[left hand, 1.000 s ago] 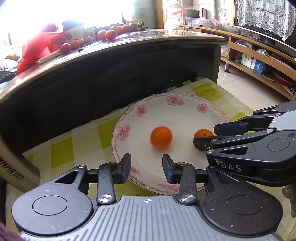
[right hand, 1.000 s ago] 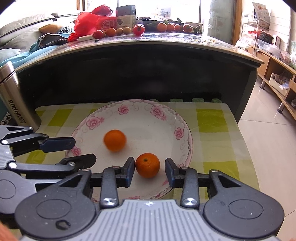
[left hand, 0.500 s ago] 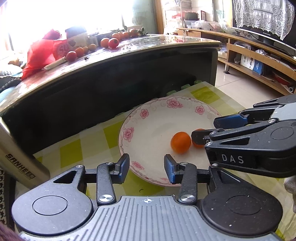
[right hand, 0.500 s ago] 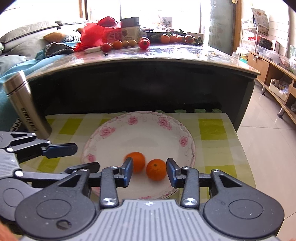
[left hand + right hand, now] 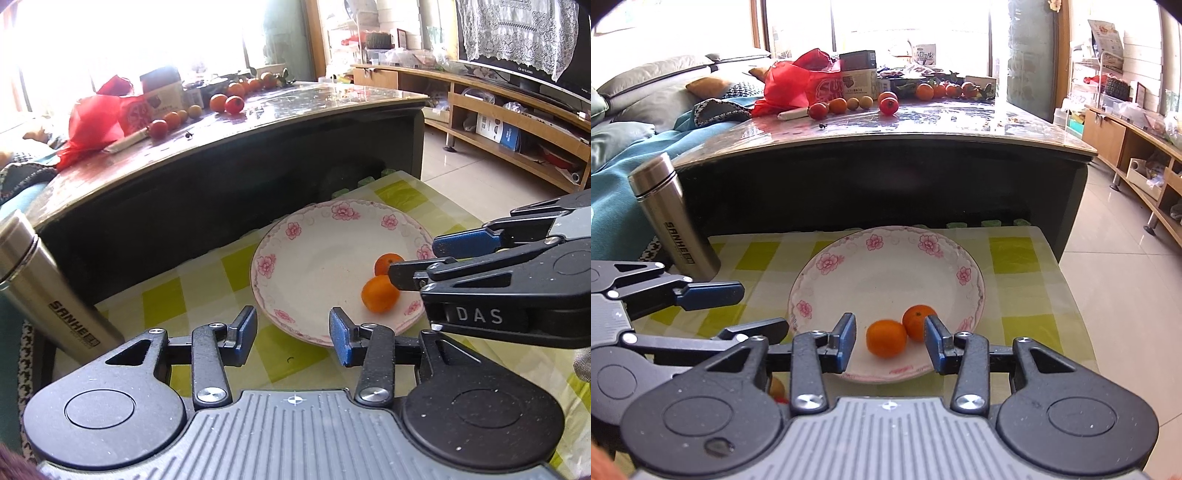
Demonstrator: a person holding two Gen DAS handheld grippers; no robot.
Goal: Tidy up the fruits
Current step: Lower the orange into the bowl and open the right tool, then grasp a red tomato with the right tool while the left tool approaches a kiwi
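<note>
You are backing both grippers off plate (image 5: 827,263); left gripper (image 5: 292,336) and right gripper (image 5: 891,344) both gaping wide, carrying nothing; rolling orange (image 5: 886,338) now settling against second orange (image 5: 918,321) at plate's near edge, so two fruits sorted; plate sitting on yellow-check cloth (image 5: 1015,254); more fruit waiting on dark table (image 5: 923,122) behind plate; steel flask (image 5: 674,218) left of plate

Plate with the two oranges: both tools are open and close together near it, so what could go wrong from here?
1. The two oranges touch near the plate's front rim; a nudge might roll one out.
2. The right tool and left tool sit close together, so they may collide.
3. The steel flask stands near the left tool and could be knocked over.
</note>
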